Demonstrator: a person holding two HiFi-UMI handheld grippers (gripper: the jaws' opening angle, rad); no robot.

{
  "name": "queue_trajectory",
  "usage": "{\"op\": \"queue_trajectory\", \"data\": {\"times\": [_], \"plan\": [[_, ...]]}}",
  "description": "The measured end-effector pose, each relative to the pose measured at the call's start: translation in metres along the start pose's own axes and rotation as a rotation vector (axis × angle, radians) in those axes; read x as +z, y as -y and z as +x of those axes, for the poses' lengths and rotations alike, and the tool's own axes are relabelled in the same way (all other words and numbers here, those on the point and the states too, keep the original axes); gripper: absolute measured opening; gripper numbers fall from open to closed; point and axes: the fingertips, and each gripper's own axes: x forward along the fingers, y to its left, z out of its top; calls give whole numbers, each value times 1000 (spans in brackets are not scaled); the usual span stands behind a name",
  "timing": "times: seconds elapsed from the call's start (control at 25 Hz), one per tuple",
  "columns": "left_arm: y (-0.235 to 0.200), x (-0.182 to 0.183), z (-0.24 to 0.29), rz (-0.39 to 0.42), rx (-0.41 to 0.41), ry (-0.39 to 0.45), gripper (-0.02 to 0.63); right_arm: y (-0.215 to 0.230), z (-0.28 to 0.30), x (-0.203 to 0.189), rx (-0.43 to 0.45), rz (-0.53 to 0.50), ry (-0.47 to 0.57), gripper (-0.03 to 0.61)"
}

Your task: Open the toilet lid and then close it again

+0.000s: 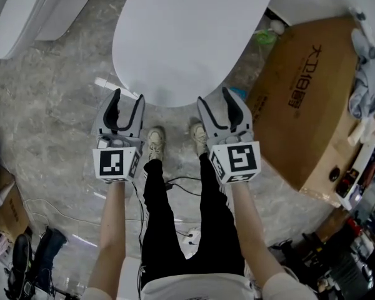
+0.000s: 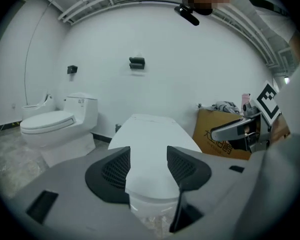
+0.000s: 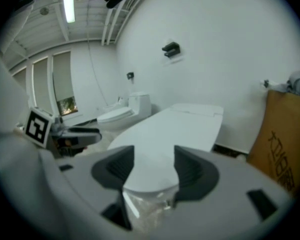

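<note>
Faces a white toilet lid (image 1: 175, 36), down flat on its bowl, rounded front rim toward the person's shoes (image 1: 155, 144). Holds the left gripper (image 1: 128, 96) and the right gripper (image 1: 215, 96) side by side just short of that rim, one toward each front corner, neither touching it. Shows both pairs of jaws spread wide, nothing gripped; in each gripper view only the lid's front edge and a strip of floor (image 1: 50, 105) appear in the gap, beyond the pads.

Leaves bare grey floor on the left, between the lid and a second toilet (image 1: 25, 11) well apart from it. Narrows on the right, where a cardboard box (image 1: 300, 99) stands near the lid's side with only a slim gap between. Ends at a white wall behind the hinge end. Finds thin cables (image 1: 175, 183) on the floor by the feet.

Hides the bowl under the lid in the head view. Cuts off the hinge end at the top edge and the second toilet at the upper left corner. Blurs into dark clutter along the right edge and lower corners, too small to name; a grey cloth (image 1: 369, 74) lies on the box.
</note>
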Motion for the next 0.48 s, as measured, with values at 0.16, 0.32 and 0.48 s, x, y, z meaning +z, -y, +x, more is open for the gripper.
{"op": "queue_trajectory", "data": {"times": [0.16,0.32,0.48], "plan": [[12,-40,-3,-8,-57,-70,278,-2,5,-51,8,-2,-104,249],[17,-78,-3,0,-81,-161,302,-6,10,-87,35,-21,-187,250],[16,-99,4,-8,-87,-205,314,-12,23,-106,57,-66,-238,250]]}}
